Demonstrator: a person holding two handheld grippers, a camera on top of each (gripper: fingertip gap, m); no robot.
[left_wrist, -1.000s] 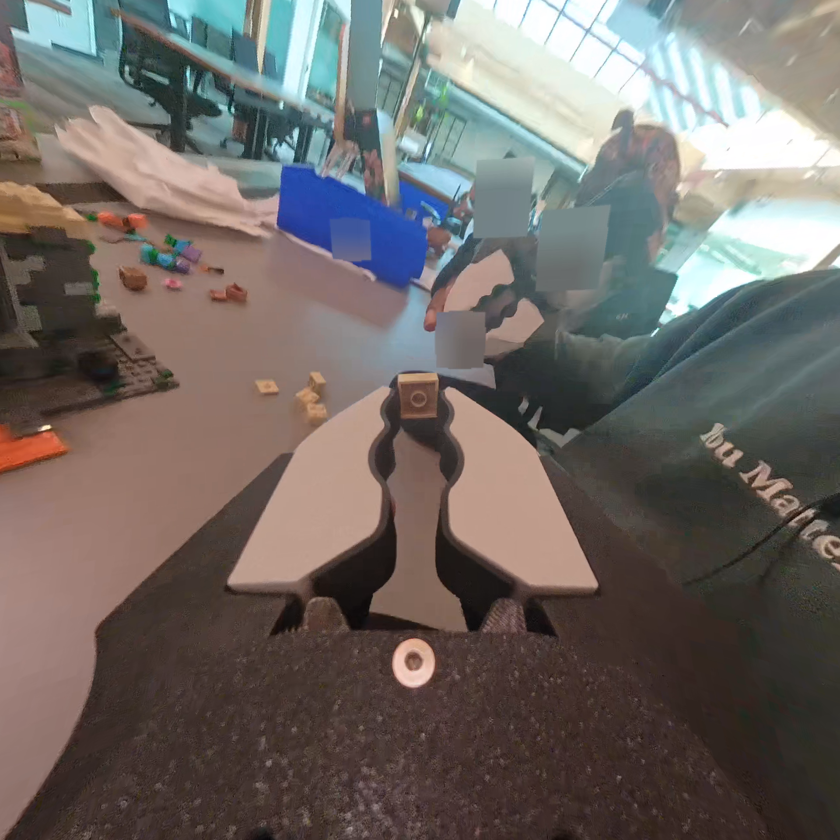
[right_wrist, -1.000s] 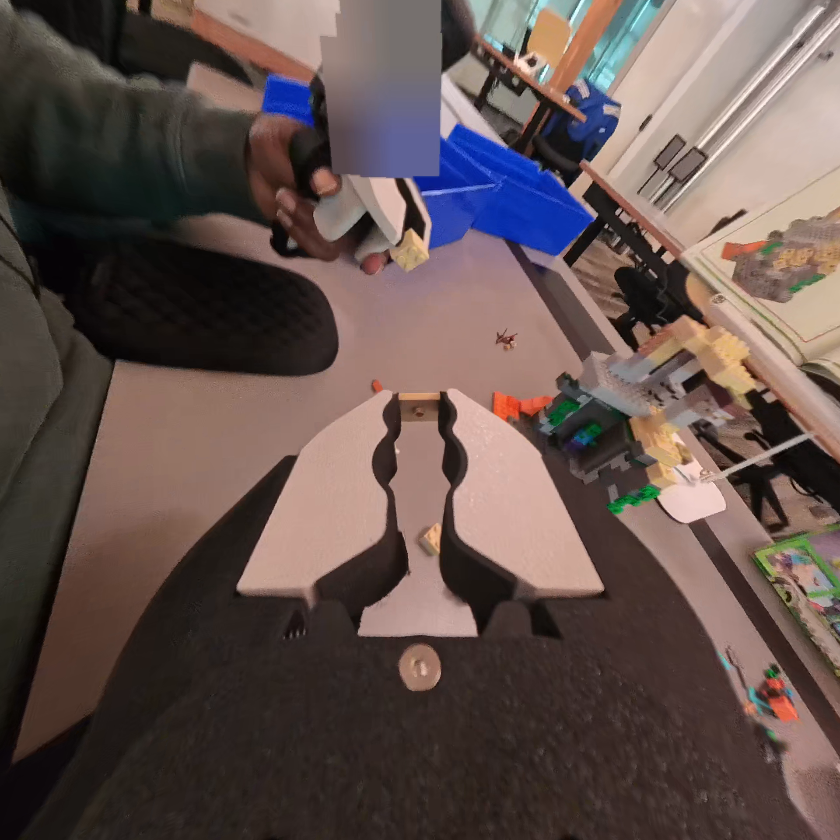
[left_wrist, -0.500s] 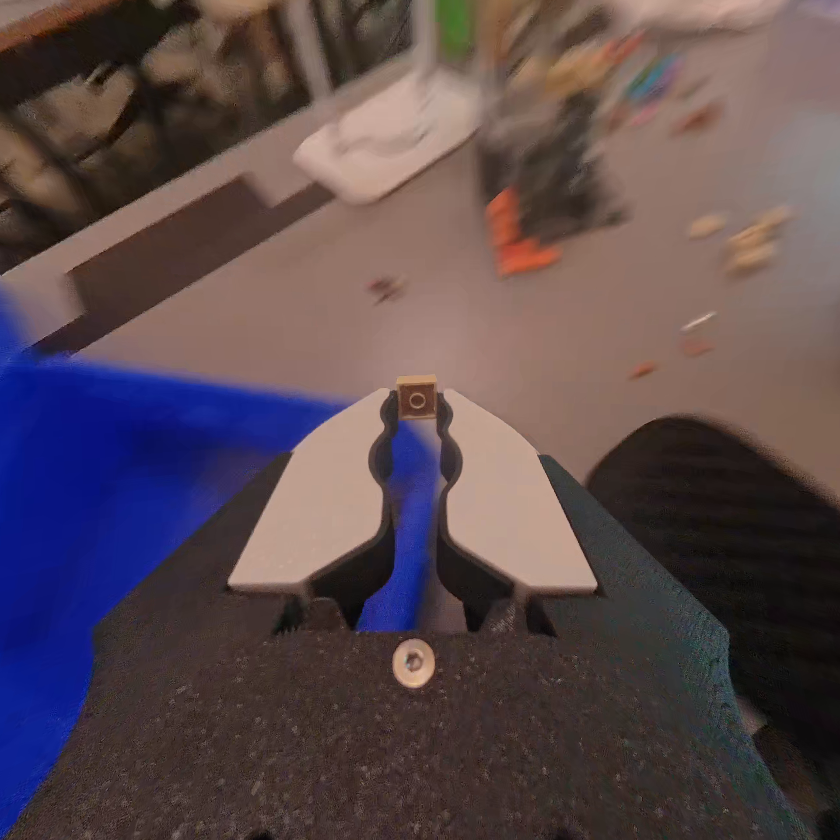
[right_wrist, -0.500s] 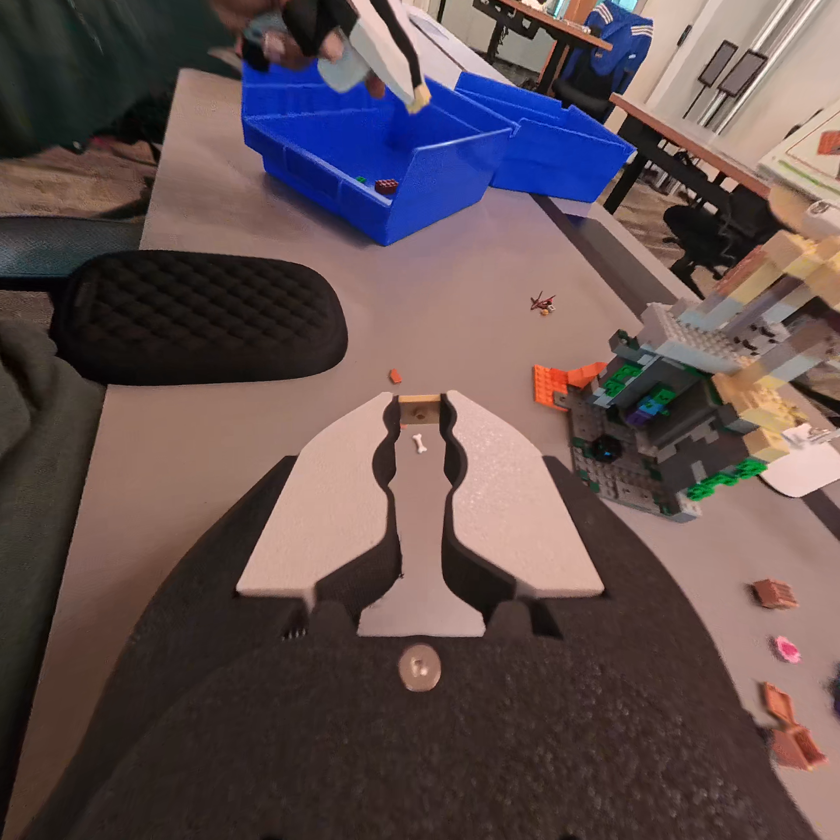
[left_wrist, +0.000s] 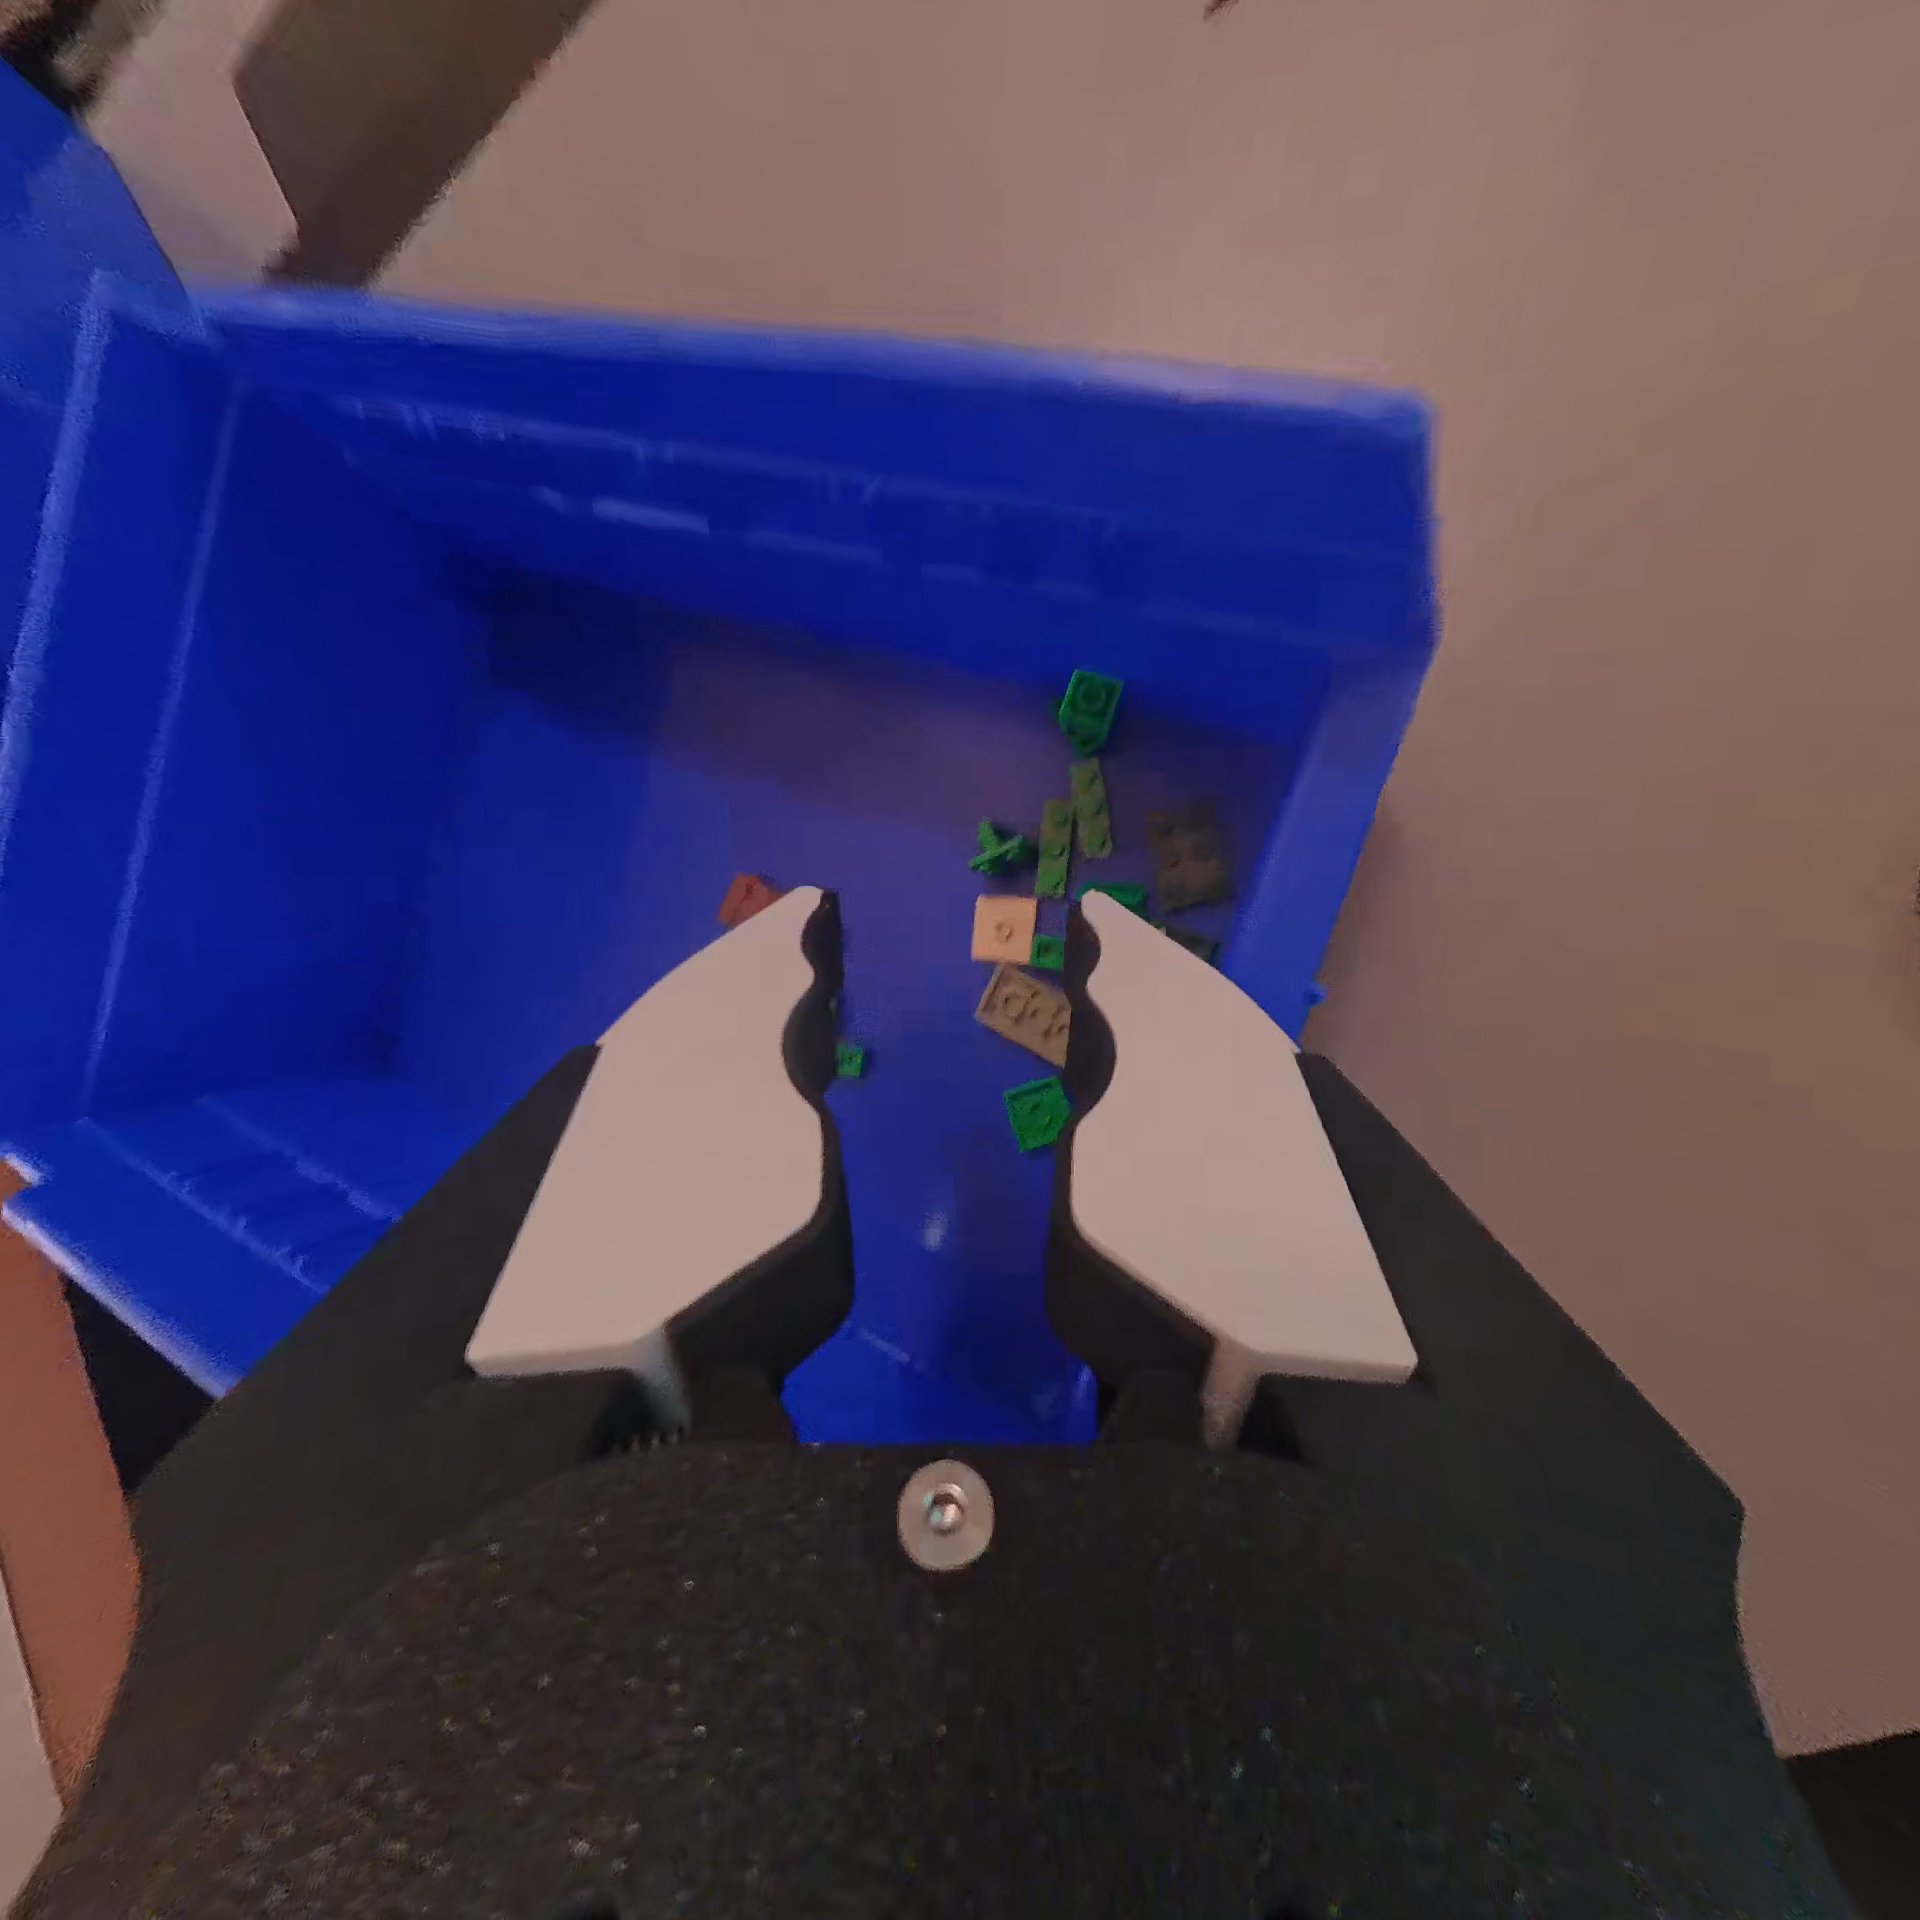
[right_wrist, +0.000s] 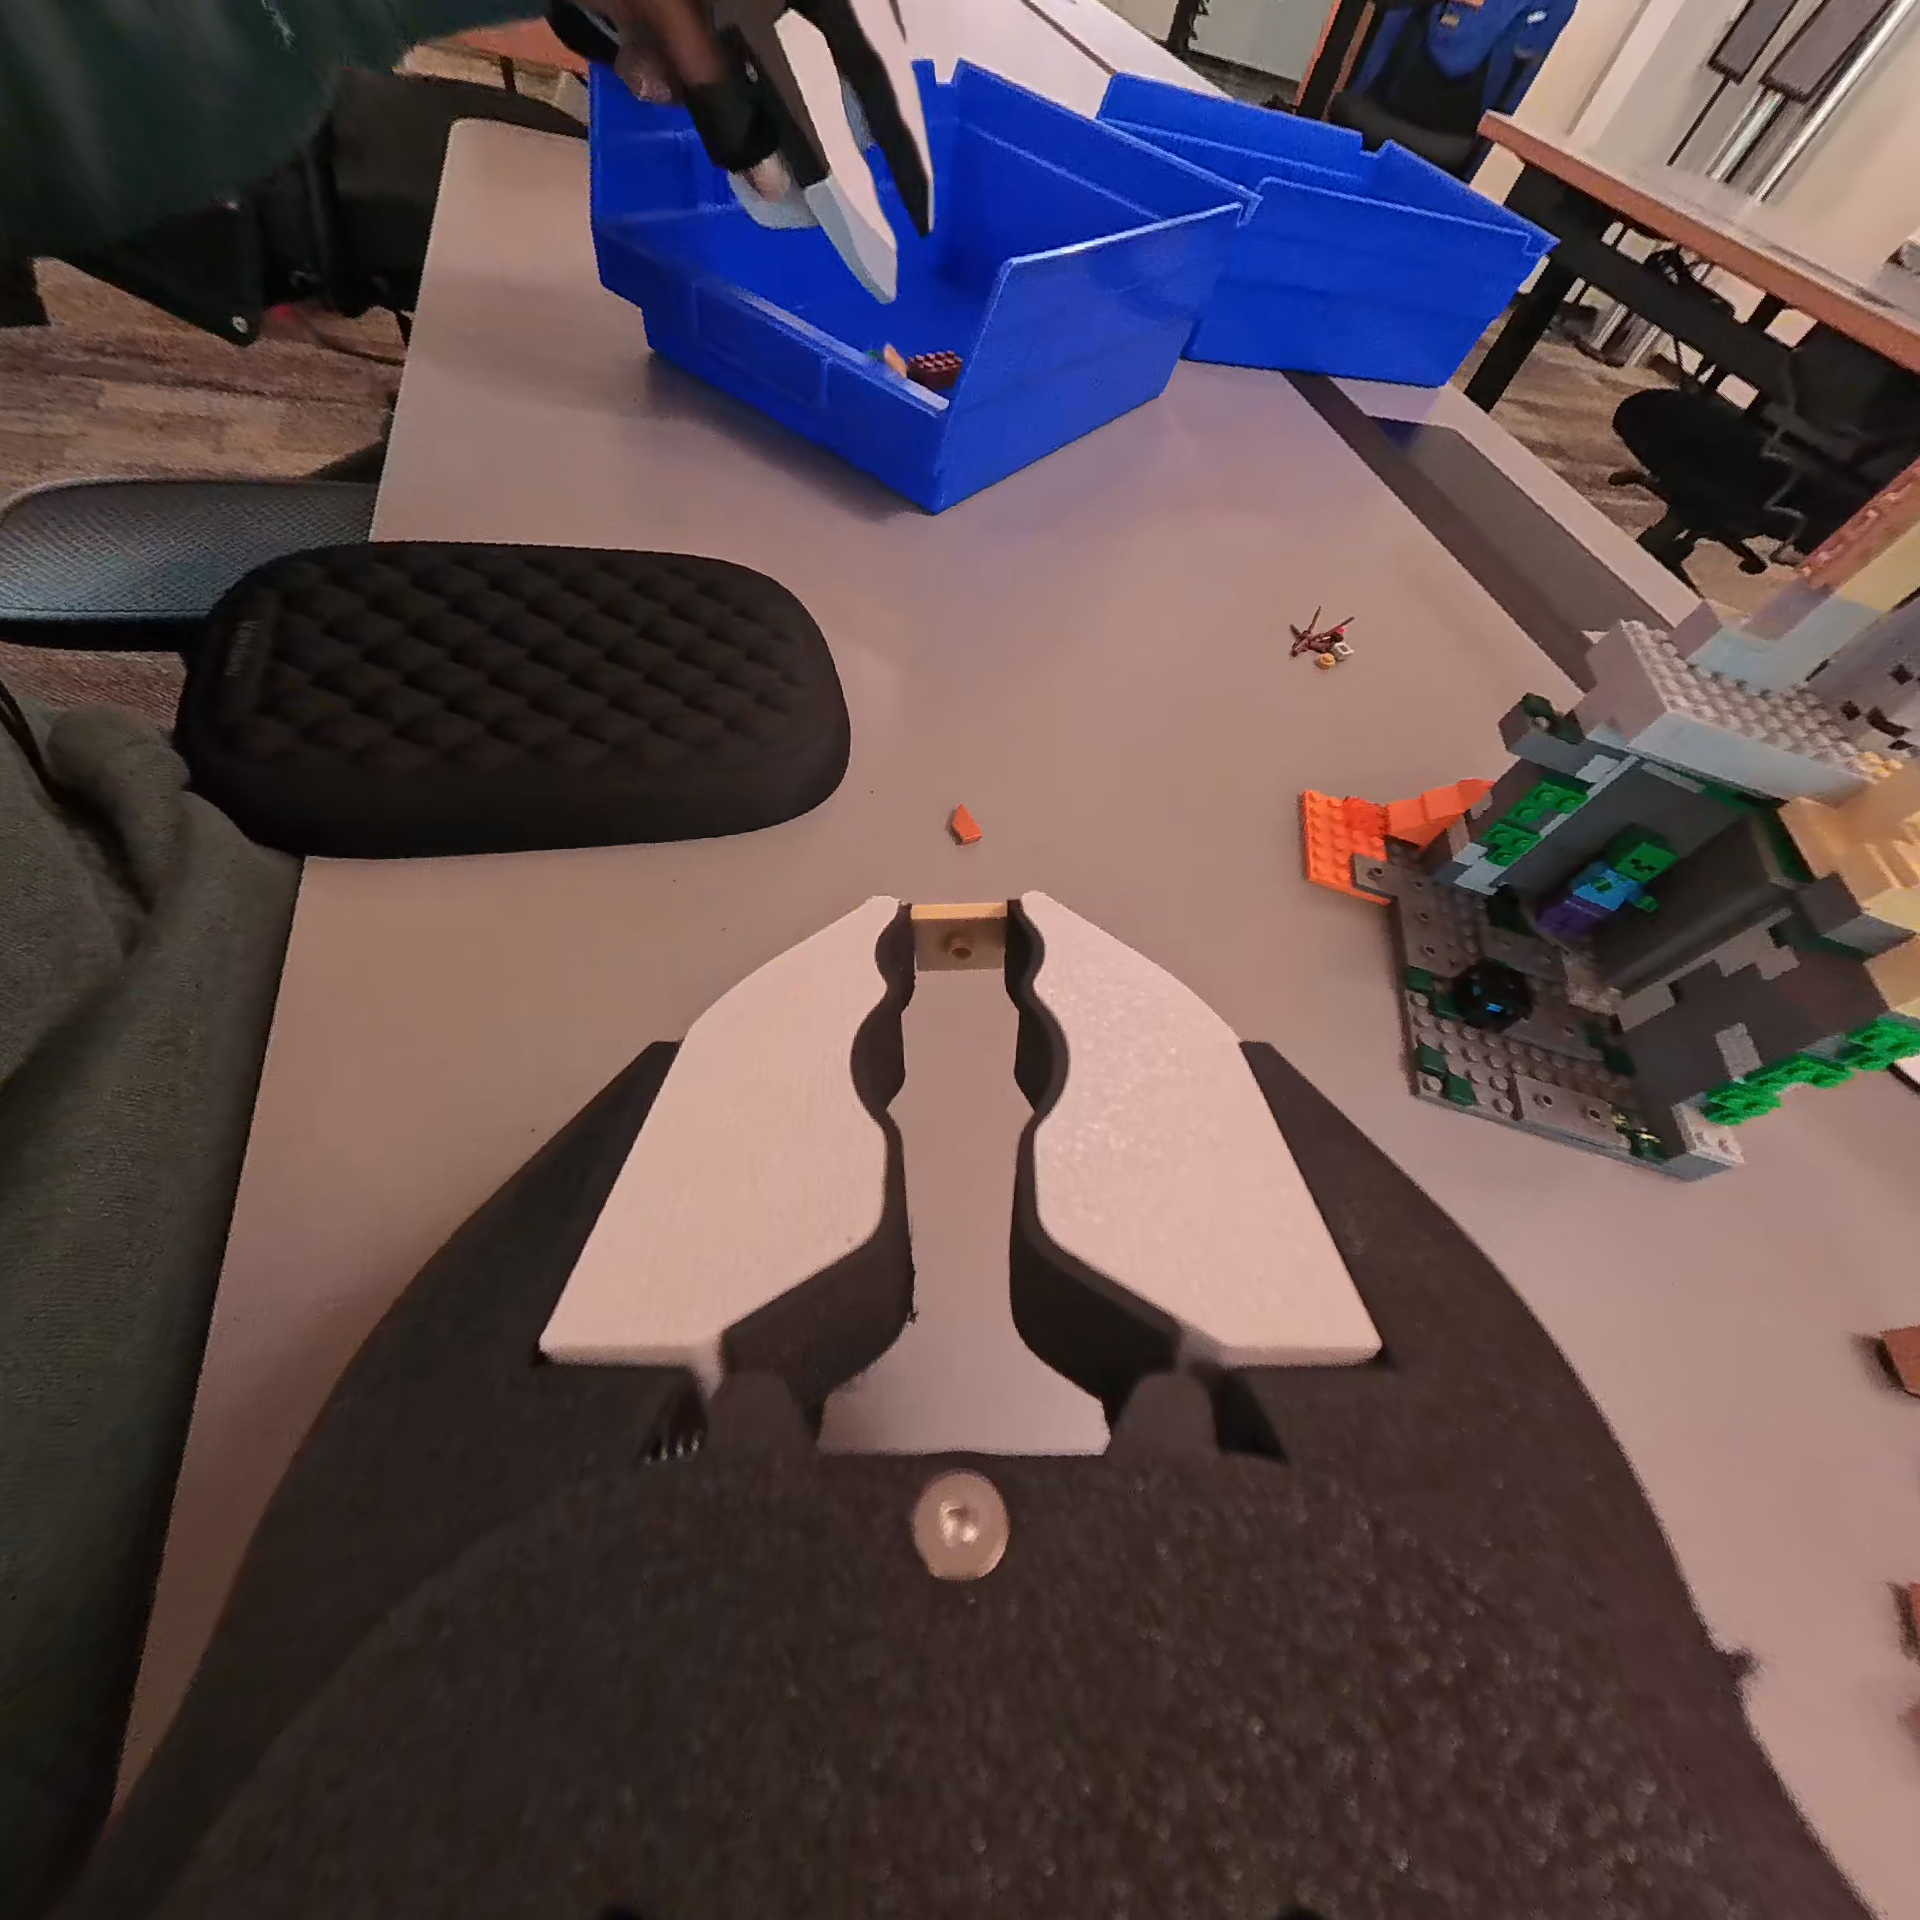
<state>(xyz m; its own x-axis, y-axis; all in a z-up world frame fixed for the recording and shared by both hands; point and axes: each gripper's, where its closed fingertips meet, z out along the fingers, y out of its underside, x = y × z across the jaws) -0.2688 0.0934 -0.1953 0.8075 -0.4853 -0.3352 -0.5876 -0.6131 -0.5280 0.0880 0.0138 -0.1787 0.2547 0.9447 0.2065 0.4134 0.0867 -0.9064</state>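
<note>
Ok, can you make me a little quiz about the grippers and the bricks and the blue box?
1. True or false: the left gripper is open above the blue bin.
2. What does the right gripper pinch at its tips? A) a green plate B) a tan plate C) an orange piece
3. Fill in: on the grey table, beside the right gripper, stands a grey brick ____ with green bits.

Key:
1. True. Nothing sits between its fingers, and loose green pieces lie on the bin floor below.
2. B.
3. Model; an orange plate sits at its near corner.
</note>
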